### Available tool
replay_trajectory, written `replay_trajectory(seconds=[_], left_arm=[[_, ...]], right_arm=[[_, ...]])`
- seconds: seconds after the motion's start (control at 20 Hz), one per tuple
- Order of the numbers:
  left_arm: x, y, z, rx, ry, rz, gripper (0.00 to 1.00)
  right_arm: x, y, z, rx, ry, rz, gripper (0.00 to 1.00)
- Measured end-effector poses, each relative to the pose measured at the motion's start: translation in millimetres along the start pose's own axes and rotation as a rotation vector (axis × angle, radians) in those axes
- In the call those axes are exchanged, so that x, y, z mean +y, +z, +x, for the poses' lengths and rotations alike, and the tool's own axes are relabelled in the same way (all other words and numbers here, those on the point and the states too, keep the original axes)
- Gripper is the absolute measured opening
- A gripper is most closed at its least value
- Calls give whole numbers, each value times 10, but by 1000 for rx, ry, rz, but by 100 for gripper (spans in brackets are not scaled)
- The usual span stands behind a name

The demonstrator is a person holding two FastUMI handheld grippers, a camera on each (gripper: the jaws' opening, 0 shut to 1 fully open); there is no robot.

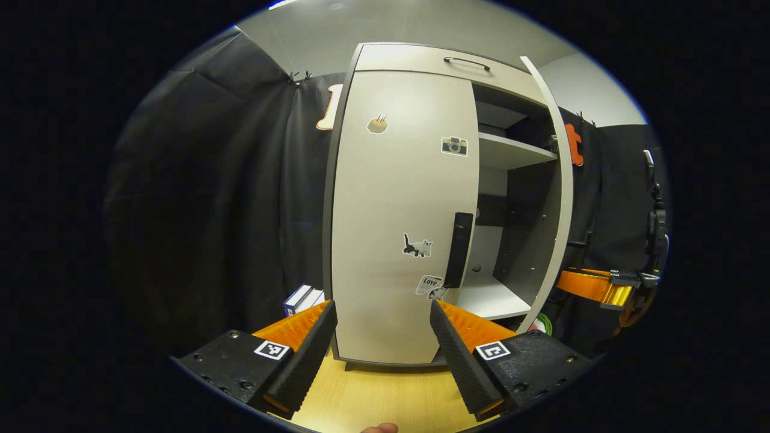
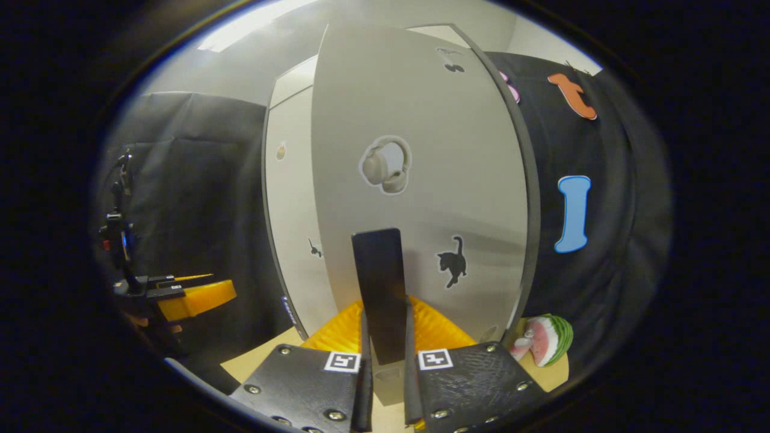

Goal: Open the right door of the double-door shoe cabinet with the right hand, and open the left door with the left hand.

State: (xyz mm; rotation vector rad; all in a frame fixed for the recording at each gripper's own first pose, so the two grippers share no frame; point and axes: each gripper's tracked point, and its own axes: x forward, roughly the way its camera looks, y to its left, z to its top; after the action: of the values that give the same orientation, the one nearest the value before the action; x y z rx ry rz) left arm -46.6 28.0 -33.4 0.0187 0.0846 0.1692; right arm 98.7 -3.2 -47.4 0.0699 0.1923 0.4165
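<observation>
half done: the right door (image 2: 421, 150) is swung open, the right gripper (image 2: 385, 337) clenched on its handle (image 2: 382, 288); the left door (image 1: 403, 210) remains closed, the left gripper (image 1: 383, 337) spread wide near it.

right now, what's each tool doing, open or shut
Left tool: open, holding nothing, facing the closed left door.
Right tool: shut on the right door handle, door swung open.

A pale wooden table (image 1: 373, 397) carries the shoe cabinet (image 1: 391, 240), books (image 1: 302, 299) beside it.
</observation>
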Motion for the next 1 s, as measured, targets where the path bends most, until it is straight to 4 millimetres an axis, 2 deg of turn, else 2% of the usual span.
replay_trajectory(seconds=[0.15, 0.2, 0.25, 0.3, 0.35, 0.95, 1.0], left_arm=[[-68, -45, -3, 10, -9, 0, 96], [-96, -64, -1, 14, -14, 0, 96], [-127, -80, 2, 20, -21, 0, 97], [-158, -100, 3, 24, -28, 1, 97], [-185, -110, 6, 27, -35, 2, 96], [-409, -178, 94, 57, -123, 19, 94], [-445, -175, 106, 58, -134, 20, 97]], right_arm=[[-29, -8, -60, -2, -3, 8, 21], [-41, 0, -89, -4, -5, 12, 25], [-53, -1, -107, -6, -9, 15, 21], [-73, -4, -132, -9, -16, 18, 25], [-91, -7, -153, -13, -24, 19, 21], [-431, -16, -471, -34, -170, 56, 20], [-444, -22, -475, -34, -181, 55, 19]])
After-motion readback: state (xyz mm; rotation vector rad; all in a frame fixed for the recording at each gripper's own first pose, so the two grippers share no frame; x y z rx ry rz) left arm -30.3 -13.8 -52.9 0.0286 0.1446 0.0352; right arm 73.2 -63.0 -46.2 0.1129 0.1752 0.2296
